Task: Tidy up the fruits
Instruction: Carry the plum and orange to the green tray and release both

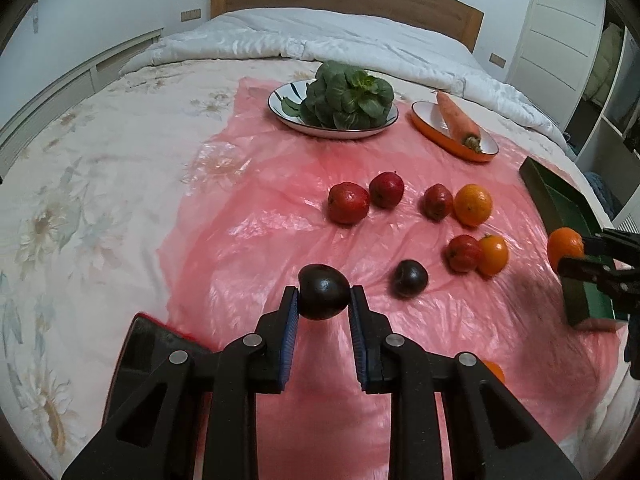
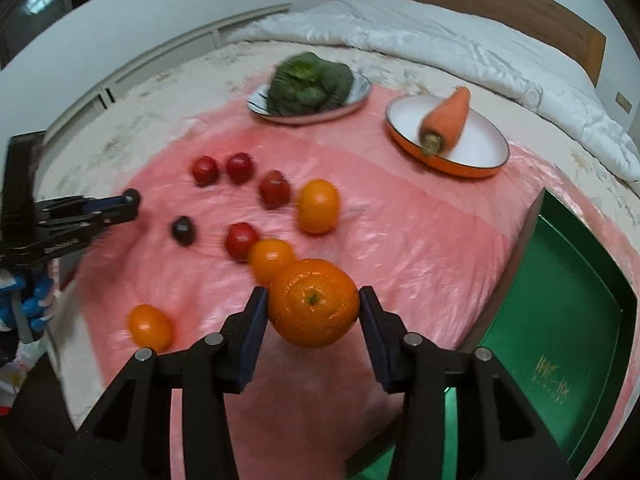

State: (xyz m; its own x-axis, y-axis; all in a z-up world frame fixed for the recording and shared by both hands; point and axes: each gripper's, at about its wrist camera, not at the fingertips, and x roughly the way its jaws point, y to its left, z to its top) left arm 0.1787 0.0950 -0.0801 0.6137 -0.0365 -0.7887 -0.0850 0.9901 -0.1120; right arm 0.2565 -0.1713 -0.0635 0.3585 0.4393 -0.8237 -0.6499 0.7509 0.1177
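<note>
**Fruit in both grippers, most still loose**

Sorting looks barely begun. The left gripper [image 1: 323, 298] has its jaws closed on a smooth dark plum [image 1: 322, 291] held above the crinkly pink plastic sheet [image 1: 248, 232]. The right gripper [image 2: 313, 309] has its jaws clamped on a dimpled orange [image 2: 313, 303], left of the rigid green box [image 2: 560, 320], which appears empty. Glossy red fruits [image 1: 347, 203], three more oranges and another plum [image 1: 409, 278] remain scattered mid-sheet.

Both the left gripper [image 1: 323, 300] and right gripper [image 2: 314, 308] are built of black plastic arms fastened with silver rivets, with ribbed blue pads [image 1: 291, 332] fitted on the left.
</note>
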